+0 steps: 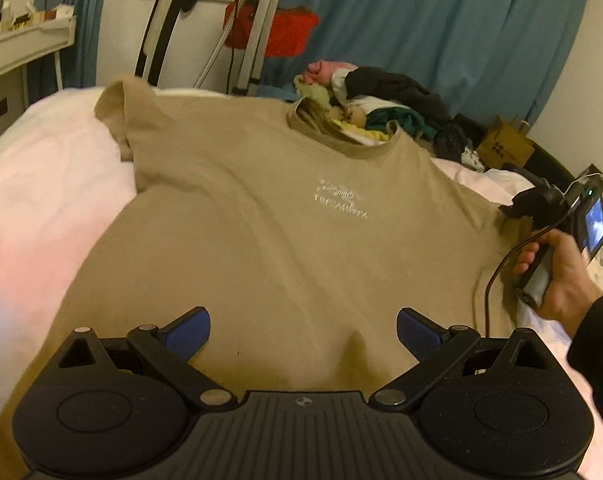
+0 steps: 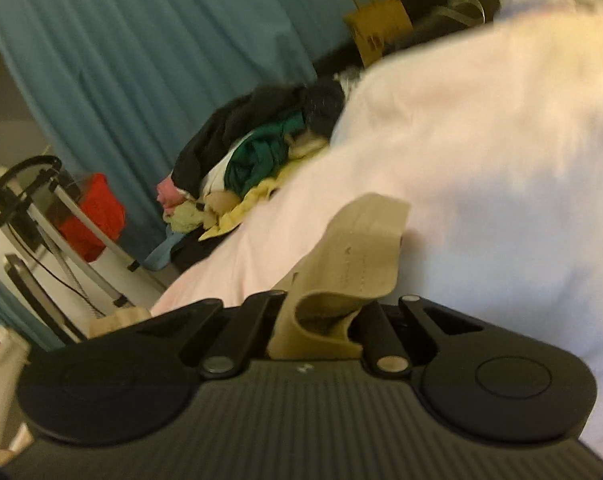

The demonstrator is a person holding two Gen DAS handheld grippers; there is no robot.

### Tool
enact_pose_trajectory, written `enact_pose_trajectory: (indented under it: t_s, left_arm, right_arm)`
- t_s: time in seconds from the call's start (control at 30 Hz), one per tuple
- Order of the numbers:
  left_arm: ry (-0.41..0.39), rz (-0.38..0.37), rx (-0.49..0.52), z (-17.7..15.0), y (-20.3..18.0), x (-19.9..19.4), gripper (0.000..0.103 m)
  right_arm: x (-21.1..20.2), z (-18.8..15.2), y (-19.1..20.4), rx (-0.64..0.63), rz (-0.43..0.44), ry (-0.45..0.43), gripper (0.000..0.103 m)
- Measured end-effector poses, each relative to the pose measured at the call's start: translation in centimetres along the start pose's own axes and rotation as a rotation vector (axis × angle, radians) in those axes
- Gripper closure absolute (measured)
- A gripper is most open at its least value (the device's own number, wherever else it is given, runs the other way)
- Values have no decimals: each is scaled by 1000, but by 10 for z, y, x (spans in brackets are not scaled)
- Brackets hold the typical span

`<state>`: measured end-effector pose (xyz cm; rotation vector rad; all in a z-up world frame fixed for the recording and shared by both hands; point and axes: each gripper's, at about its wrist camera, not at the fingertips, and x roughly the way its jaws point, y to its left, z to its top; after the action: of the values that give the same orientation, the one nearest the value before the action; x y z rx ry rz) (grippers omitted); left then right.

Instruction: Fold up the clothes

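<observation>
Currently tan T-shirt (image 1: 261,240) lay flat on bed (image 1: 41,184), front up, ready for folding. I kept left gripper (image 1: 303,334) wide w/ nothing held; right gripper (image 2: 321,320) pinched the sleeve (image 2: 353,248) to fold it inward.

Blue curtain (image 1: 441,28), brown paper bag (image 1: 505,146) and red cloth (image 1: 285,32) behind the bed (image 1: 41,160)
</observation>
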<state>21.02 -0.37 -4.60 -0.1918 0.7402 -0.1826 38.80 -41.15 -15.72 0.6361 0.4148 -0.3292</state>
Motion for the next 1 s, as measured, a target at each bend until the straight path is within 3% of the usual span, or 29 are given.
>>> enact_pose_trajectory:
  t_s: [0.1, 0.27, 0.47, 0.6, 0.77, 0.9, 1.0]
  left_arm:
    - [-30, 11, 8, 2, 5, -17, 2]
    - [-82, 22, -23, 6, 23, -48, 2]
    - [-134, 84, -63, 12, 59, -75, 2]
    - [-142, 133, -118, 15, 86, -79, 2]
    - [-112, 152, -167, 17, 104, -64, 2]
    - [-99, 189, -151, 17, 109, -49, 2]
    - [-109, 231, -125, 18, 109, -43, 2]
  right_arm:
    - [-25, 14, 25, -105, -40, -56, 96]
    - [-69, 14, 98, -314, -102, -170, 96]
    - [-86, -40, 213, -665, -153, -256, 96]
    - [-63, -110, 279, -837, -111, -187, 96]
    - [-24, -193, 323, -967, -49, -58, 94]
    - [-8, -216, 329, -1012, -14, 11, 90]
    - [-15, -202, 322, -972, 79, 39, 61]
